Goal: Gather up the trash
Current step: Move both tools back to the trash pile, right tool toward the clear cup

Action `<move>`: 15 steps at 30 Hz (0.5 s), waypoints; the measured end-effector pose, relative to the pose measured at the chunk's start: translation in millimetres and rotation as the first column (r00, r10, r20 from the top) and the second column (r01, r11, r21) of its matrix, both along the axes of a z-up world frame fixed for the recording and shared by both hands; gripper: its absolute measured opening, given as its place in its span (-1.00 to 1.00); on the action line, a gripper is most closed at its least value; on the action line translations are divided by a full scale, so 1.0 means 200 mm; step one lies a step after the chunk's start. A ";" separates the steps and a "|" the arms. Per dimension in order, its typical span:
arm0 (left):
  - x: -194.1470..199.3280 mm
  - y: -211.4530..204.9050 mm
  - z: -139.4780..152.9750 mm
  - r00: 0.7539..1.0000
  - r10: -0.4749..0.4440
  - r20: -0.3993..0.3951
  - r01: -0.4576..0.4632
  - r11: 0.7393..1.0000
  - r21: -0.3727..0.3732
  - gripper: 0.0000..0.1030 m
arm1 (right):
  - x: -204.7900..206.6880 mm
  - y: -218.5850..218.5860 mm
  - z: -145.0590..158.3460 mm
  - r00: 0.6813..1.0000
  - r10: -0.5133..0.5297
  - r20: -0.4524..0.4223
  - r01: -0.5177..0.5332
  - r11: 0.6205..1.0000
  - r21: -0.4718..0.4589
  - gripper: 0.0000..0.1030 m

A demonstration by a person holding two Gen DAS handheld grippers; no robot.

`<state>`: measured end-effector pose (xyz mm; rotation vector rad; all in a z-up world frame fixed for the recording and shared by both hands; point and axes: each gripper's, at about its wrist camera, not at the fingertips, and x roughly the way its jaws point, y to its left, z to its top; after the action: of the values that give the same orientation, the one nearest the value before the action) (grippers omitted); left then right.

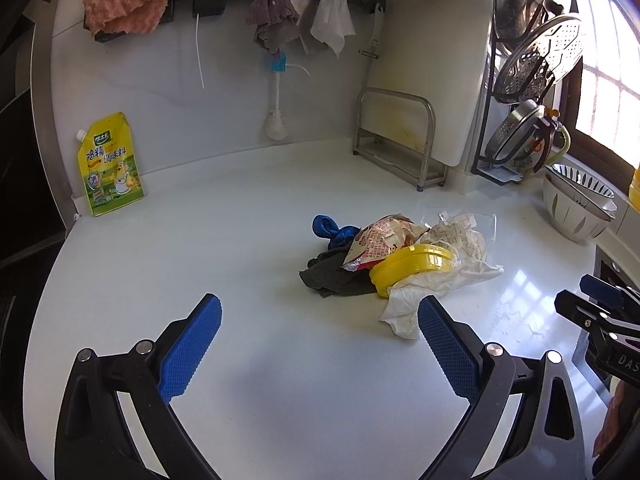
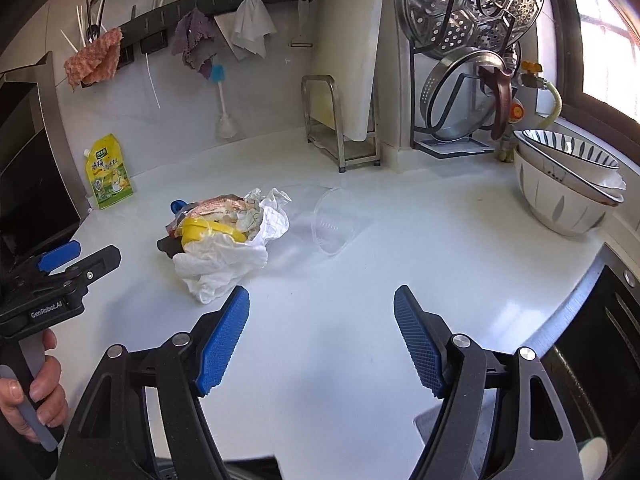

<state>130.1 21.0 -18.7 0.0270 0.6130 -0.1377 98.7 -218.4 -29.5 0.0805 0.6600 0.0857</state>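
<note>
Bare counter [image 1: 240, 248] before trash heap [image 1: 400, 264]

both views ride on the tools and look forward and down along their blue fingers over the white surface [image 1: 240, 208] toward the back wall. the left wrist view sits further left, with the trash pile [image 1: 400, 256] ahead and slightly right, near its right finger. the right wrist view sits further right, with the same pile [image 2: 224, 236] ahead-left. both share the pile, yellow pouch [image 1: 110, 166], cutting board rack [image 2: 340, 124] and bowls [image 2: 568, 188]; each catches the other tool at its edge.
</note>
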 end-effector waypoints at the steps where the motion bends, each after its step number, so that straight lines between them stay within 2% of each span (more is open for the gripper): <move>1: 0.02 -0.01 -0.01 1.000 0.002 -0.005 -0.002 1.000 0.001 0.88 | 0.04 0.00 -0.01 1.000 0.001 -0.001 -0.001 1.000 0.005 0.39; 7: 0.12 -0.02 -0.05 0.999 0.005 -0.042 -0.006 0.999 -0.042 0.88 | 0.24 -0.03 -0.04 1.000 0.007 -0.024 -0.007 1.000 0.003 0.39; 15: 0.15 -0.04 -0.10 0.997 0.004 -0.074 -0.006 1.000 -0.029 0.88 | 0.48 -0.04 -0.12 0.996 0.003 -0.092 -0.002 1.000 0.003 0.39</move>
<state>160.0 13.1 -37.8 -0.0074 0.6844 -0.1431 194.8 -226.1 -54.2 0.0871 0.7517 0.0858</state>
